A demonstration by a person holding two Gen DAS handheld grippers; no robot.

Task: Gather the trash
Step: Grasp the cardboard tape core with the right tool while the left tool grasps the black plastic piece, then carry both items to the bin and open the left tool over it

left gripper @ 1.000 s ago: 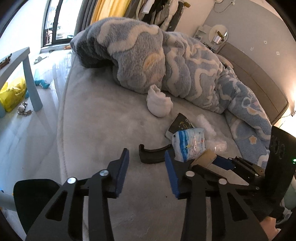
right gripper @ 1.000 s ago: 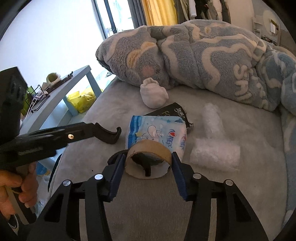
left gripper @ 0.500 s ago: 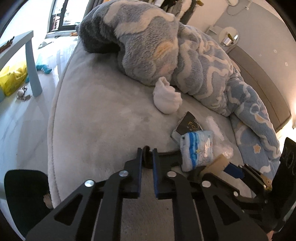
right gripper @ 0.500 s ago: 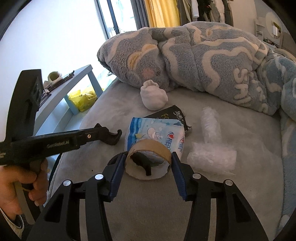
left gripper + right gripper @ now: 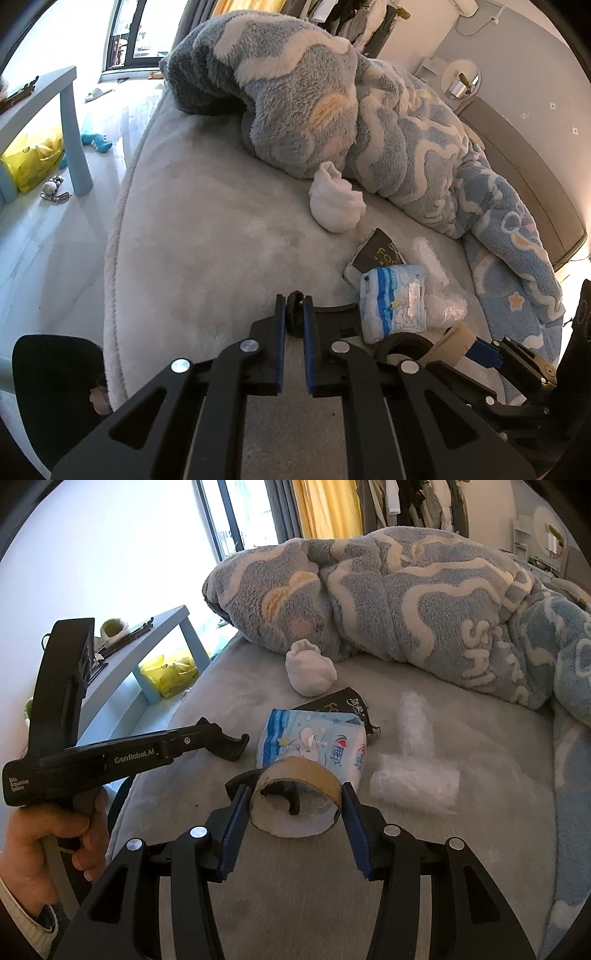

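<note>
My right gripper (image 5: 291, 797) is shut on a brown cardboard tape roll (image 5: 295, 797) and holds it just above the grey bed; the roll also shows in the left wrist view (image 5: 448, 343). My left gripper (image 5: 294, 325) is shut with nothing between its pads, to the left of the roll (image 5: 221, 744). Ahead lie a blue-and-white tissue pack (image 5: 314, 742) (image 5: 393, 304), a black snack wrapper (image 5: 340, 707) (image 5: 376, 251), crumpled clear plastic (image 5: 415, 760) (image 5: 439, 291) and a white balled sock (image 5: 310, 674) (image 5: 336, 206).
A rumpled blue fleece blanket (image 5: 424, 602) (image 5: 332, 110) covers the far side of the bed (image 5: 207, 236). A light-blue side table (image 5: 155, 642) (image 5: 55, 103) with a yellow bag (image 5: 33, 158) under it stands left of the bed. A black chair (image 5: 55, 384) is at lower left.
My left gripper has closed from wide open to shut and moved forward over the bed. My right gripper still holds the tape roll, almost unmoved.
</note>
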